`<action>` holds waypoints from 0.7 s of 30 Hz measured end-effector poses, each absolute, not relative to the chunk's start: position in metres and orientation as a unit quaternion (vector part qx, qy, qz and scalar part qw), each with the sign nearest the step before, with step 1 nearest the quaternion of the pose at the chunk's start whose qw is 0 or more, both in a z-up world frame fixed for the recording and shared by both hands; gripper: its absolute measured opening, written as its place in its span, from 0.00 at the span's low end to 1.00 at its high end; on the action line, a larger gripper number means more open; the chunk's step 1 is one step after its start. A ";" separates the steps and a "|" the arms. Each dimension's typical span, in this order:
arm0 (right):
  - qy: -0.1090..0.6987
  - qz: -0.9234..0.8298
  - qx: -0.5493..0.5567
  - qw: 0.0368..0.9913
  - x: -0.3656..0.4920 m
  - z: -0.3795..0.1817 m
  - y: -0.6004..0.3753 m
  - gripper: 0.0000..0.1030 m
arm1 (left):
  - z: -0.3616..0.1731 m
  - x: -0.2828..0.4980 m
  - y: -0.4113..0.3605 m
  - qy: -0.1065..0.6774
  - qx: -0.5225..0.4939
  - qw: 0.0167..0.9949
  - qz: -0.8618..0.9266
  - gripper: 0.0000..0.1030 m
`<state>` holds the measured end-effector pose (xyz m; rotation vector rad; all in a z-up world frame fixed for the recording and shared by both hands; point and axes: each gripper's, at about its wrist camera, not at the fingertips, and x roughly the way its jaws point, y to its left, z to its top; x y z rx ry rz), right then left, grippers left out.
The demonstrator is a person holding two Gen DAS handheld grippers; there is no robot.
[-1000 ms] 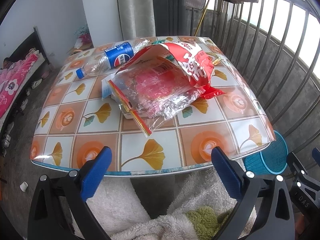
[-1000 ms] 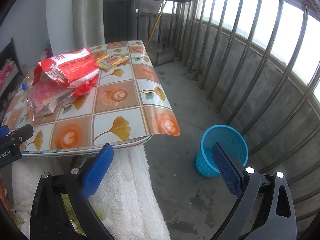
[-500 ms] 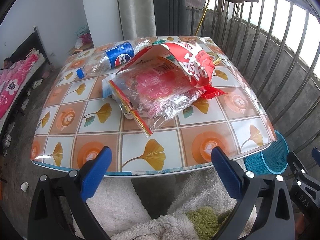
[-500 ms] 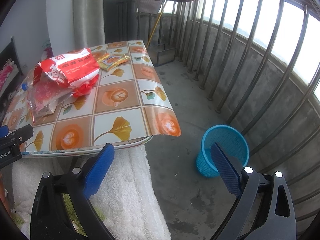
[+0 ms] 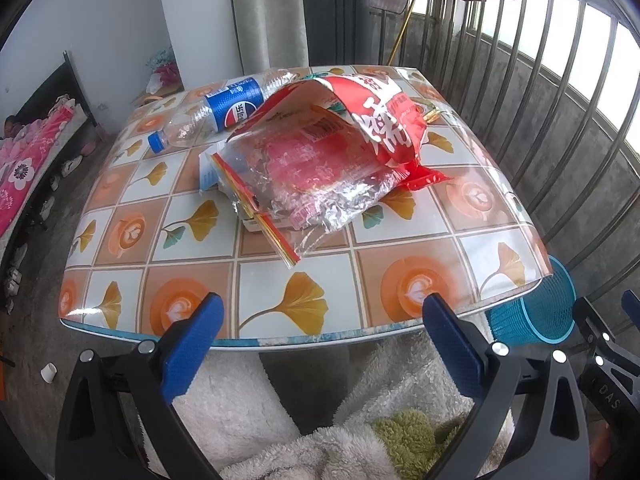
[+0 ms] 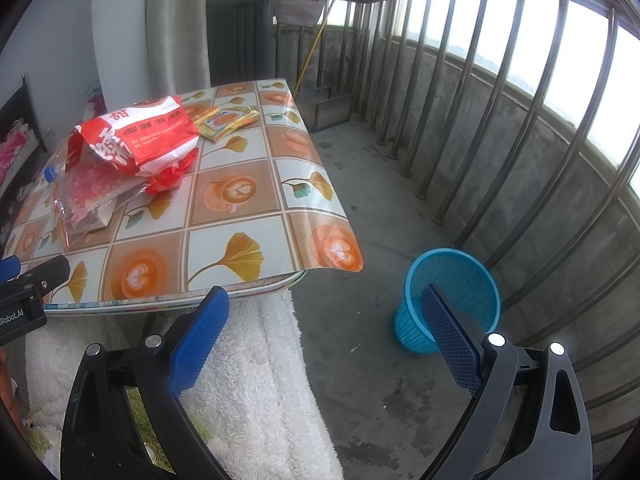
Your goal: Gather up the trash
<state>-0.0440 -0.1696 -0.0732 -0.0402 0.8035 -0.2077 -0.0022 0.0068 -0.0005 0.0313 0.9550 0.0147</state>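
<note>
On the patterned table (image 5: 280, 304) lies a pile of trash: a red snack bag (image 5: 372, 120) over a clear crinkled plastic bag (image 5: 312, 188), with an empty blue-labelled bottle (image 5: 224, 112) behind. The right wrist view shows the same red snack bag (image 6: 140, 140) and small yellow wrappers (image 6: 224, 122) near the far edge. A blue mesh bin (image 6: 452, 296) stands on the floor right of the table, also seen as the bin (image 5: 532, 312). My left gripper (image 5: 320, 344) is open at the table's near edge, holding nothing. My right gripper (image 6: 324, 340) is open, low beside the table, its right finger overlapping the bin.
A metal railing (image 6: 520, 140) runs along the right side of the concrete balcony floor (image 6: 360, 184). White fluffy fabric (image 6: 256, 380) lies below both grippers. A broom handle (image 6: 316, 44) and a dark cabinet (image 5: 332, 20) stand at the back. A bed (image 5: 24, 168) is at far left.
Nothing has visibly changed; both grippers stay open in nearly the same place, with only a slight shift of the right wrist view.
</note>
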 end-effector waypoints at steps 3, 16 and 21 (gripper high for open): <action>0.390 -0.101 -0.019 0.915 -0.042 -0.072 -0.167 0.89 | -0.001 -0.003 0.006 0.460 0.016 0.888 0.008 0.95; 0.347 -0.092 -0.031 0.933 -0.017 -0.058 -0.156 0.90 | -0.001 0.019 0.048 0.470 -0.013 0.882 -0.001 0.94; 0.332 -0.082 -0.042 0.939 0.001 -0.055 -0.151 0.91 | 0.009 0.031 0.083 0.458 -0.027 0.889 0.013 0.94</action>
